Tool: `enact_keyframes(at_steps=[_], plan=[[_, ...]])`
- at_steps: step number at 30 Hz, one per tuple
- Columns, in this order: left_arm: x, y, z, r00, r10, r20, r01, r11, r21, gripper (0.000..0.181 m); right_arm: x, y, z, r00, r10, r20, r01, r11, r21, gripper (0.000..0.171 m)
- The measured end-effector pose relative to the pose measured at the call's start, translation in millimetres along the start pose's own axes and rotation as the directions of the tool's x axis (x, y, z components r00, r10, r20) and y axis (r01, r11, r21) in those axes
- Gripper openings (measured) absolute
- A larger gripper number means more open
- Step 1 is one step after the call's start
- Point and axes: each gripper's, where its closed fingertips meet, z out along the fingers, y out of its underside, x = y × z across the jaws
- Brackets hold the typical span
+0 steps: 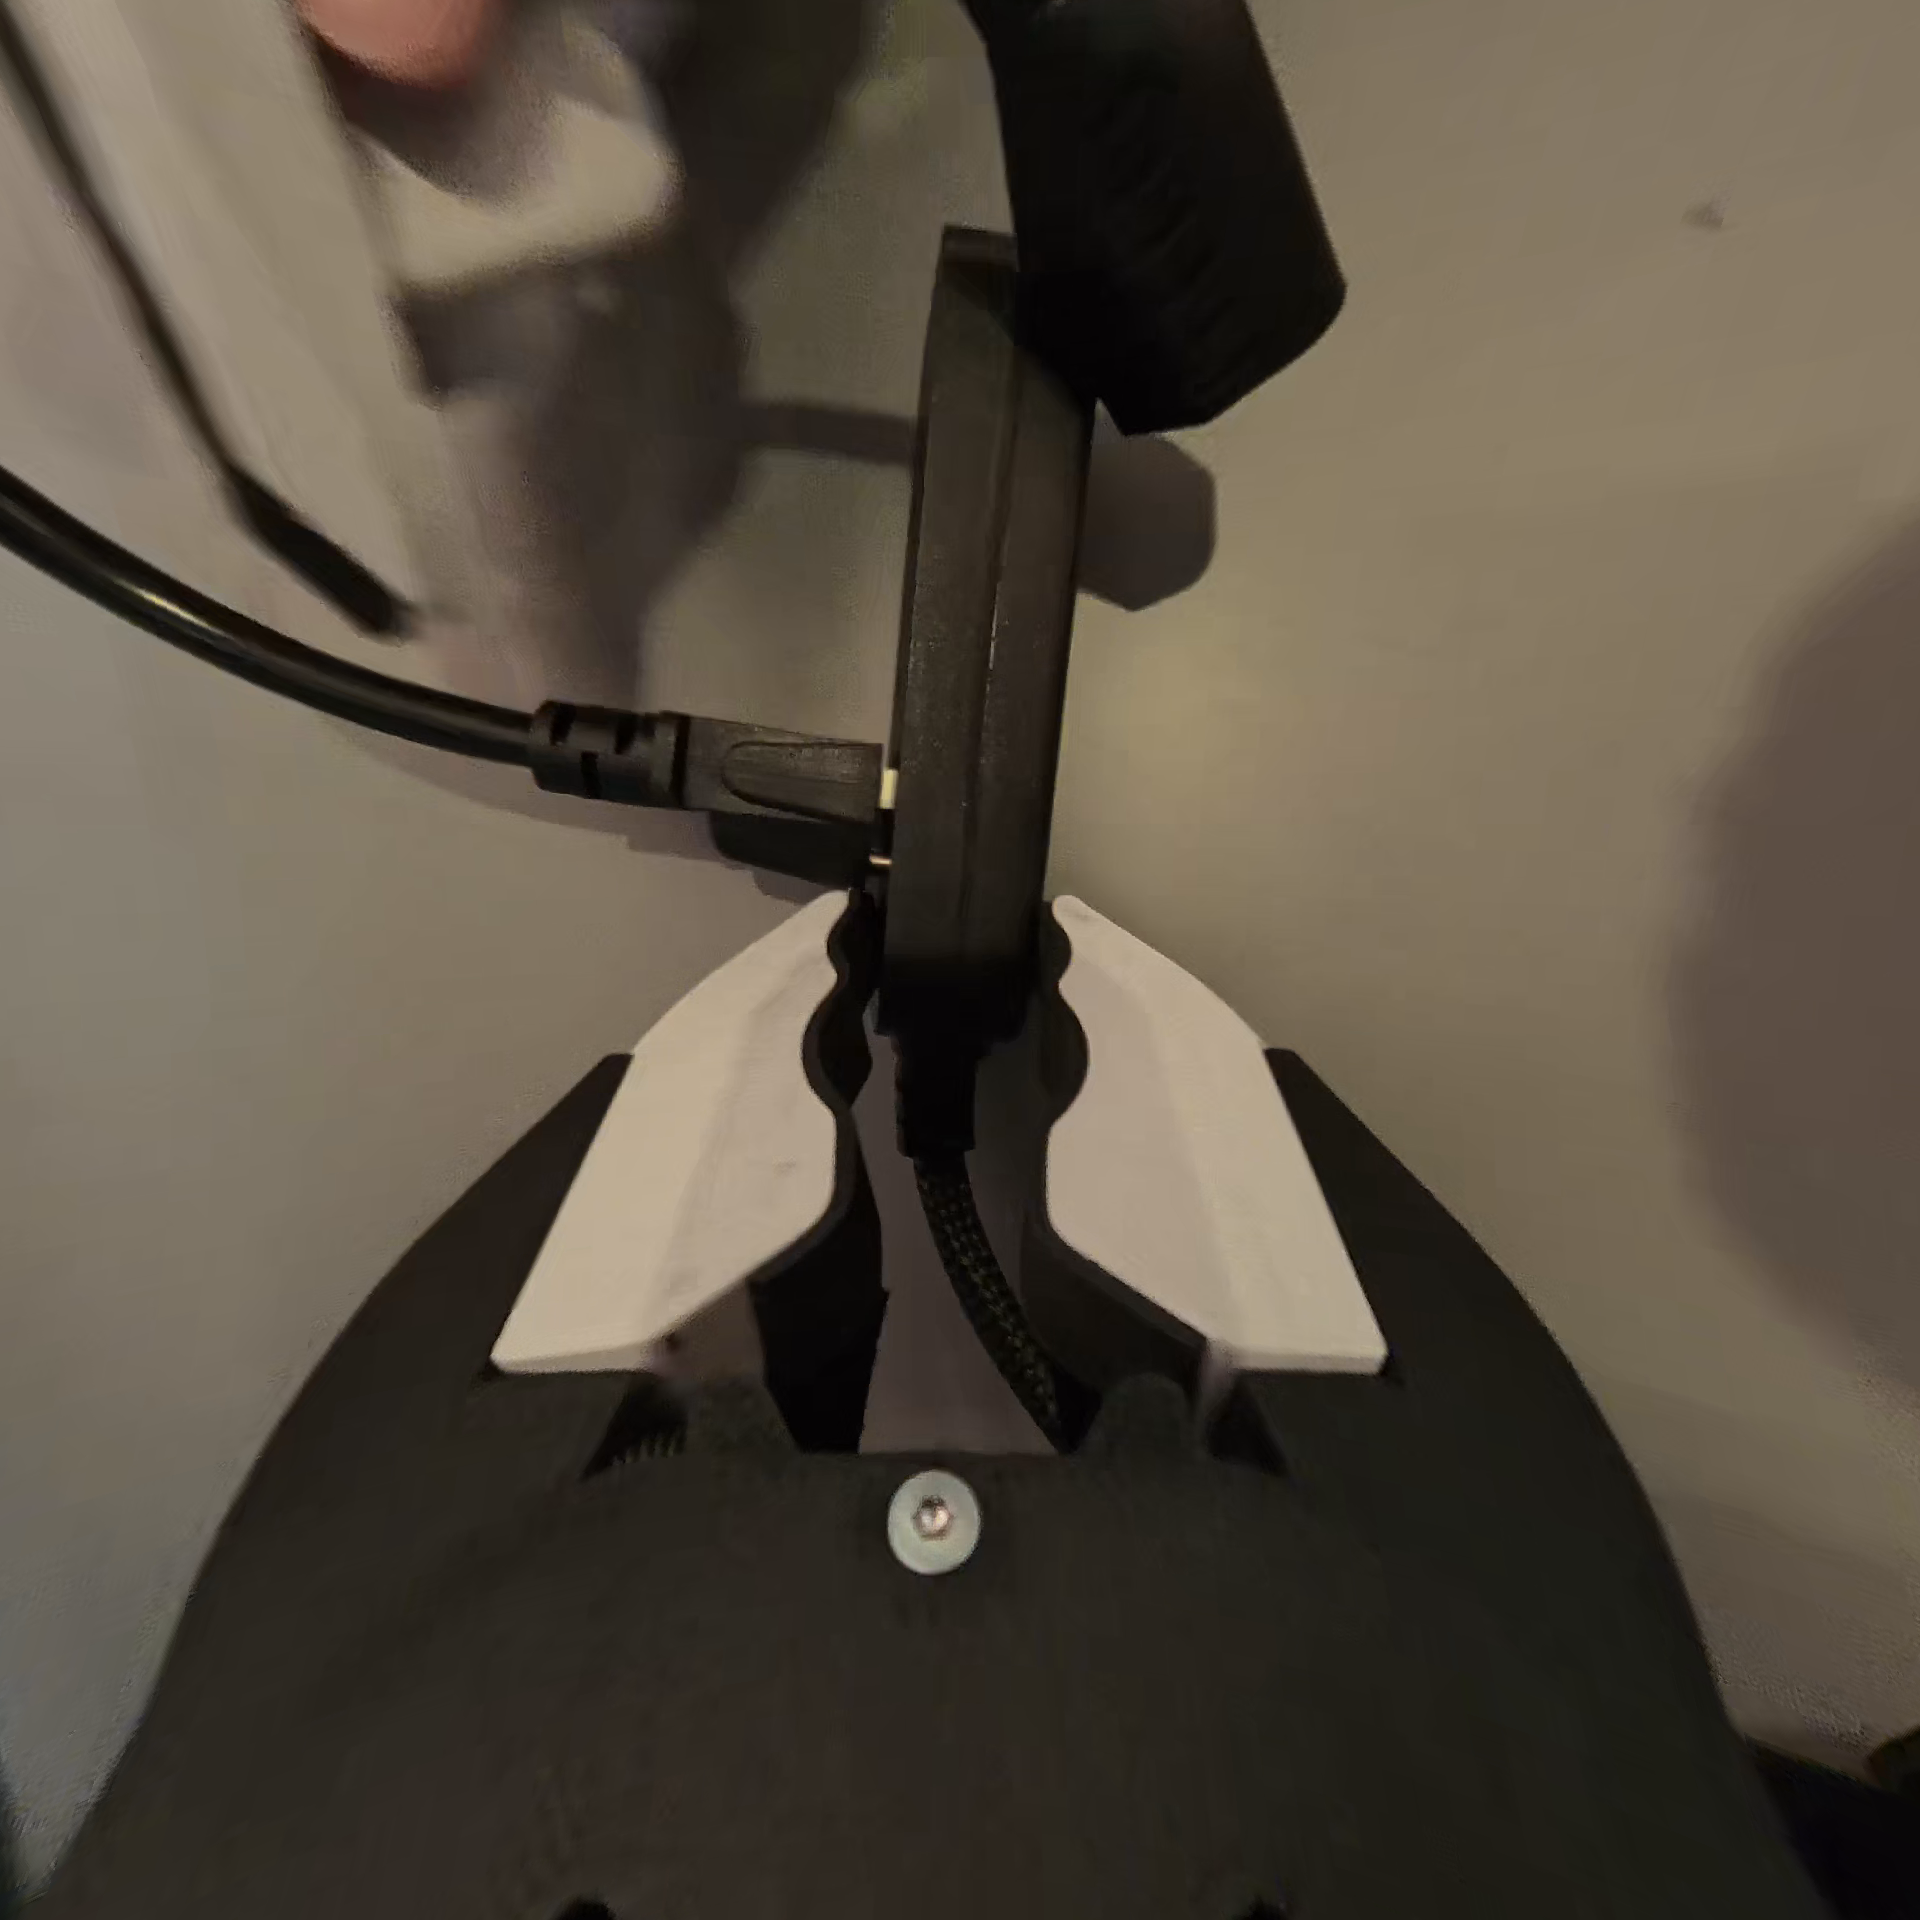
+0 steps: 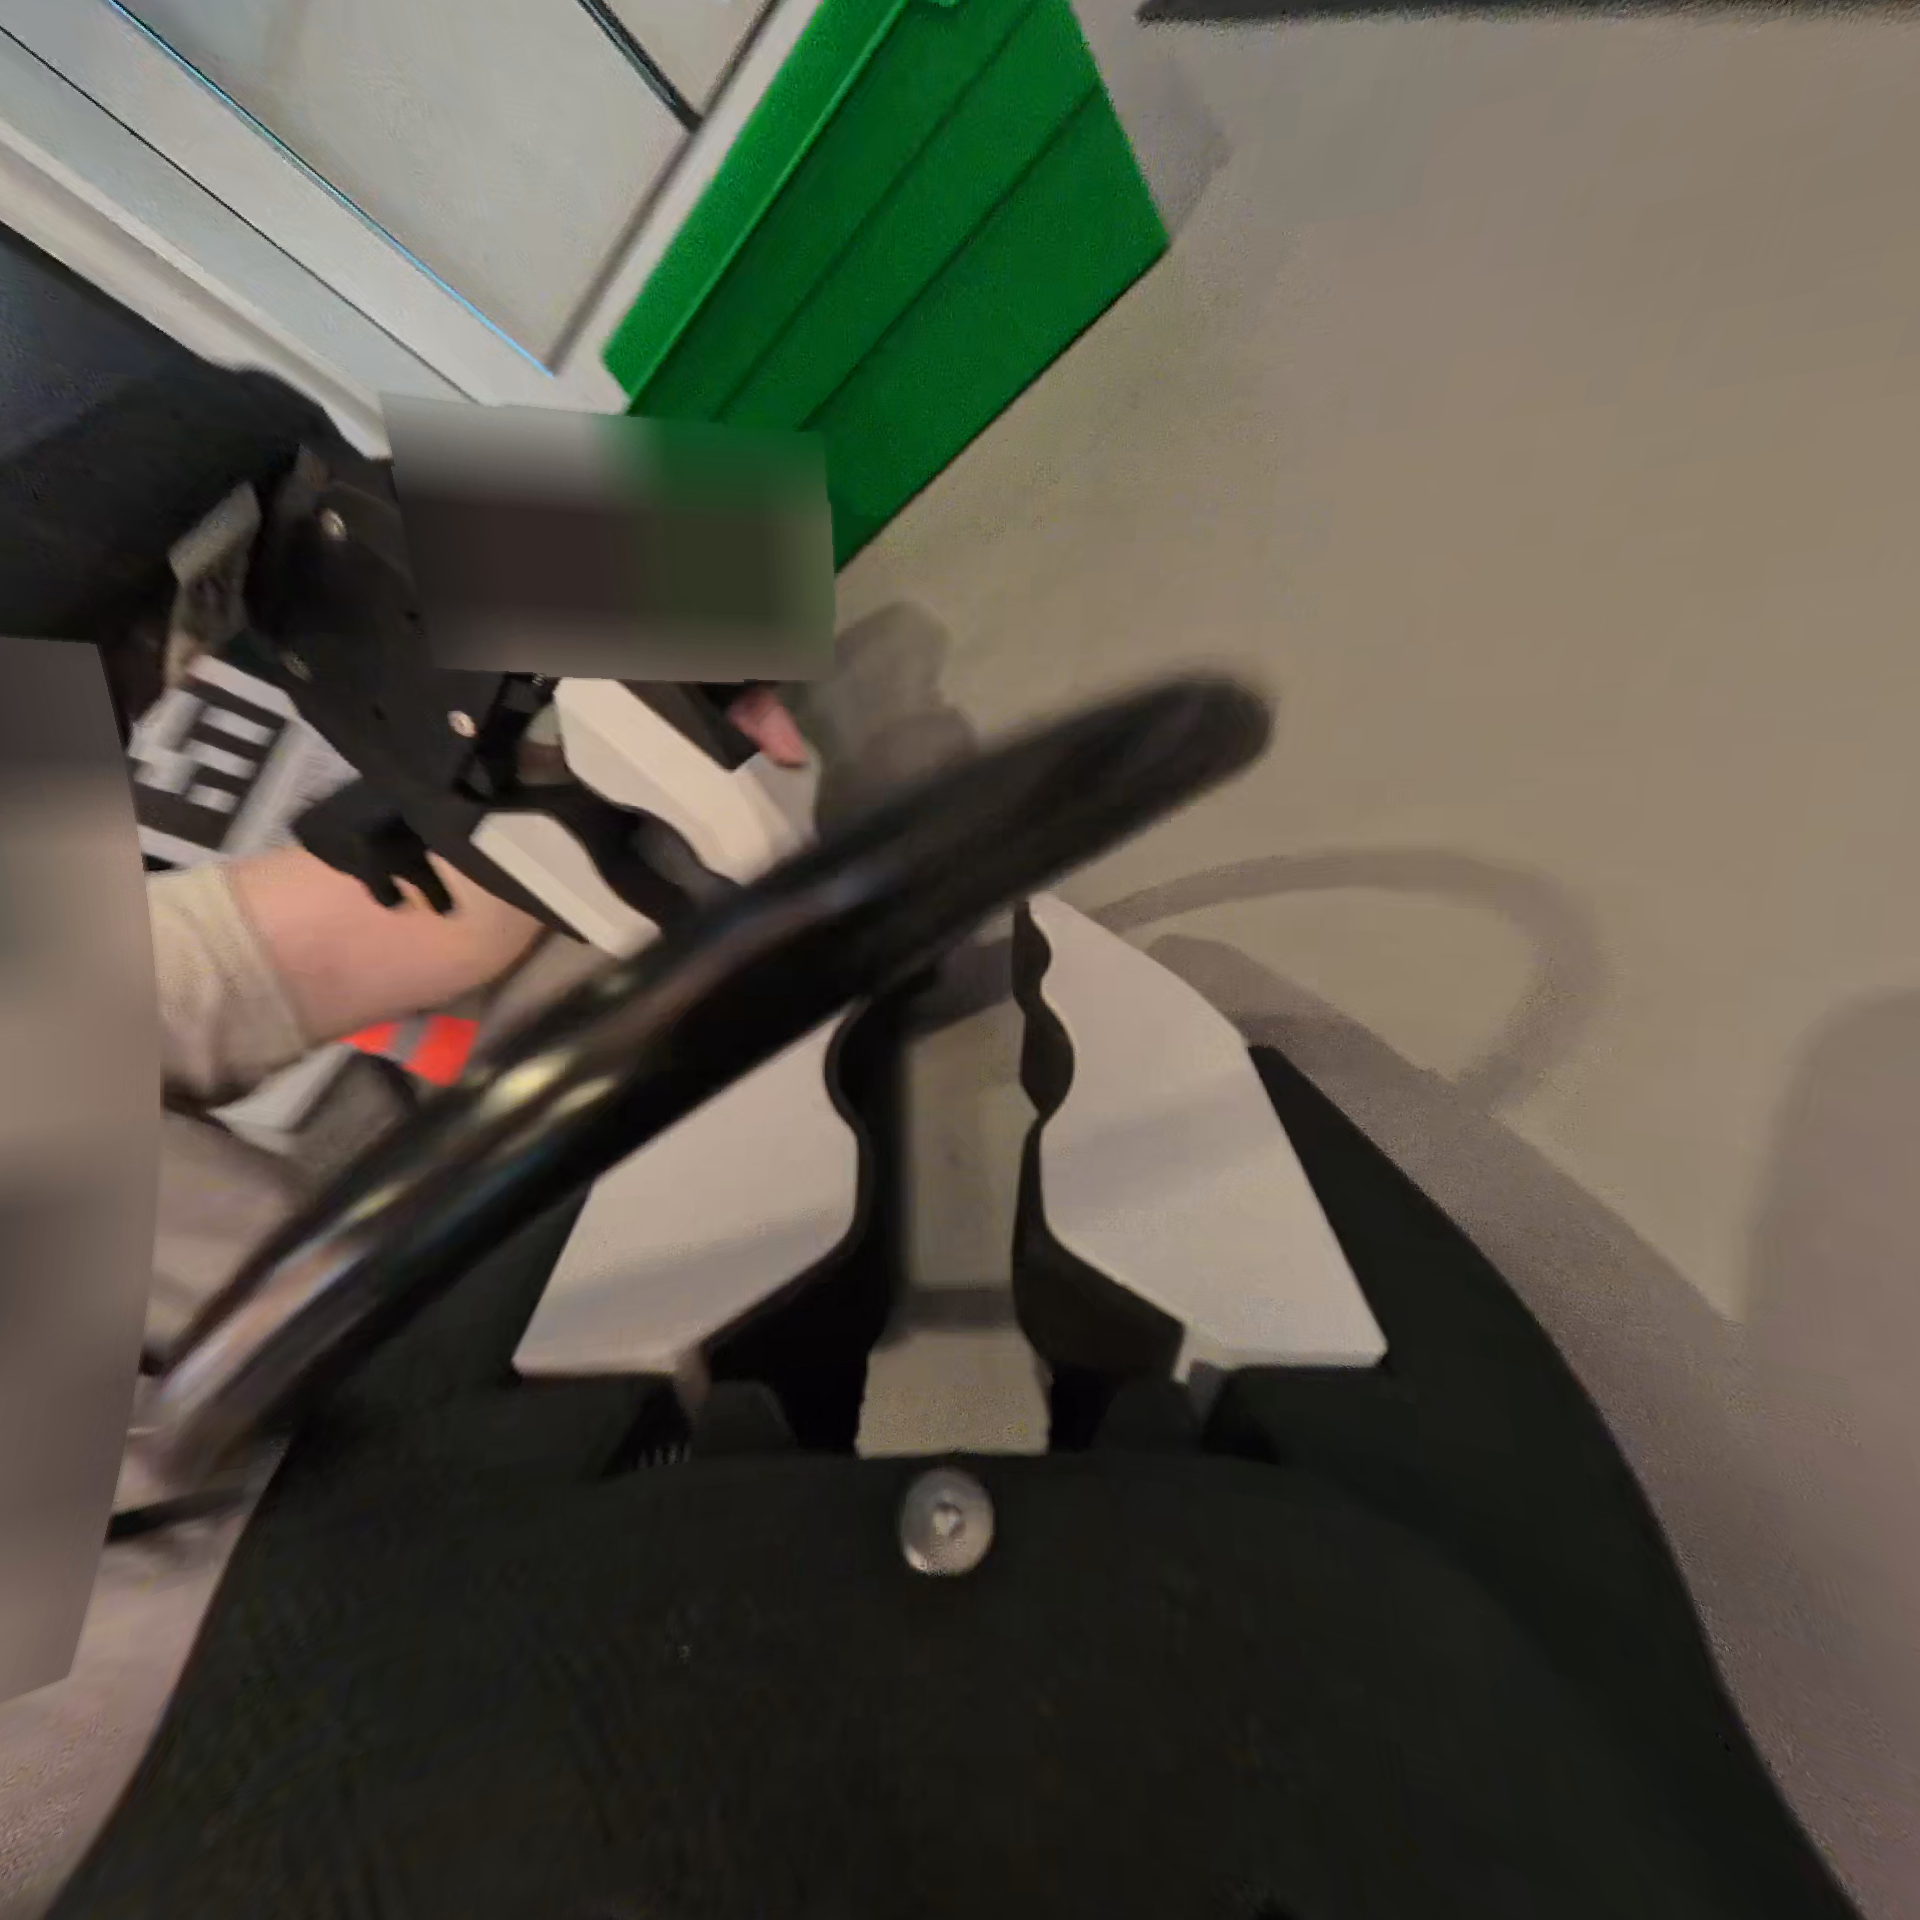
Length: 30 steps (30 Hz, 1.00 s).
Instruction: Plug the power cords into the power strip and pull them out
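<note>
Gripping the near end of the black power strip (image 1: 992,665), the left gripper (image 1: 951,935) has its white fingers (image 1: 727,1122) pressed against both narrow sides of the strip's end. The strip stands on edge in the left wrist view and runs from frame centre toward the upper middle. A braided black cable (image 1: 977,1278) leaves the strip's near end and drops between the two fingers toward the gripper body. Left of the strip, at mid-height, a black plug (image 1: 800,779) sits in the strip's left face, metal prongs partly showing at the joint. Its smooth black power cord (image 1: 260,644) curves off to the left edge of the frame. A large black block (image 1: 1153,208) is against the strip's far end at the upper middle; what it is cannot be told. Blurred shapes fill the upper left. The grey table surface (image 1: 1507,727) lies behind everything.

Right wrist view: the right gripper (image 2: 956,997) stands with its jaws parted, a clear gap between them and nothing gripped. A thick glossy black cord (image 2: 779,987), blurred, crosses diagonally over its left finger (image 2: 727,1195), from lower left to right of centre. Whether it touches the finger cannot be told. Farther off at left centre is the other gripper (image 2: 665,821), with a person's forearm (image 2: 343,956) beneath it. A green crate (image 2: 904,239) sits in the upper middle.
</note>
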Motion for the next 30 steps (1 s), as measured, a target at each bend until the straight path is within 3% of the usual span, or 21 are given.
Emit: enact_keyframes(at_steps=[4,5,9,12,14,16,18,19,21,23,24,26,28,30], plan=[[32,3,-5,0.978,0.006,-0.209,0.002,0.999,0.035,0.027,34,-10,-44,0.934,-0.164,-0.318,0.154,0.986,-0.056,0.03],[36,1,-5,0.973,0.023,-0.231,-0.01,0.998,0.057,0.027,35,-11,-51,0.907,-0.226,-0.355,0.205,0.974,-0.096,0.047],[48,-7,-4,0.954,0.081,-0.287,-0.045,0.99,0.131,0.029,8,-13,-63,0.719,-0.561,-0.41,0.448,0.826,-0.343,0.041],[65,-6,-7,0.919,0.084,-0.385,-0.041,0.992,0.118,0.029,23,16,-109,0.59,-0.625,-0.51,0.219,0.732,-0.645,0.035],[72,-5,-7,0.904,0.09,-0.417,-0.061,0.995,0.083,0.028,30,18,-144,0.499,-0.611,-0.615,0.107,0.748,-0.656,0.034],[71,-8,-7,0.913,0.138,-0.384,-0.113,0.99,0.087,0.027,8,6,-142,0.557,-0.522,-0.646,0.182,0.836,-0.518,0.036],[64,-10,-9,0.927,0.132,-0.351,-0.112,0.991,0.075,0.026,-54,-2,-95,0.733,-0.524,-0.434,0.418,0.85,-0.32,0.041],[58,-14,-14,0.938,0.105,-0.331,-0.08,0.993,0.09,0.026,-84,6,-73,0.747,-0.593,-0.3,0.527,0.803,-0.278,0.044],[30,-27,-30,0.976,0.057,-0.212,-0.02,0.985,0.174,0.025,-101,49,-52,0.651,-0.747,-0.133,0.646,0.637,-0.421,0.052],[-12,-44,-65,1.0,-0.015,-0.002,0.014,0.946,0.325,0.029,-79,80,-60,0.55,-0.824,-0.139,0.604,0.507,-0.615,0.047],[-22,-53,-88,0.998,-0.05,0.035,0.031,0.915,0.403,0.028,-74,90,-61,0.565,-0.813,-0.141,0.583,0.514,-0.629,0.044],[-39,-68,-136,0.983,-0.157,0.096,0.086,0.852,0.517,0.037,-77,110,-51,0.705,-0.702,-0.097,0.552,0.63,-0.547,0.042],[-39,-79,-171,0.947,-0.313,0.072,0.224,0.804,0.55,0.051,-89,115,-36,0.823,-0.565,-0.054,0.495,0.761,-0.419,0.035],[-24,-86,-187,0.881,-0.472,0.026,0.381,0.743,0.55,0.048,-98,118,-22,0.874,-0.485,-0.045,0.44,0.825,-0.354,0.026]])
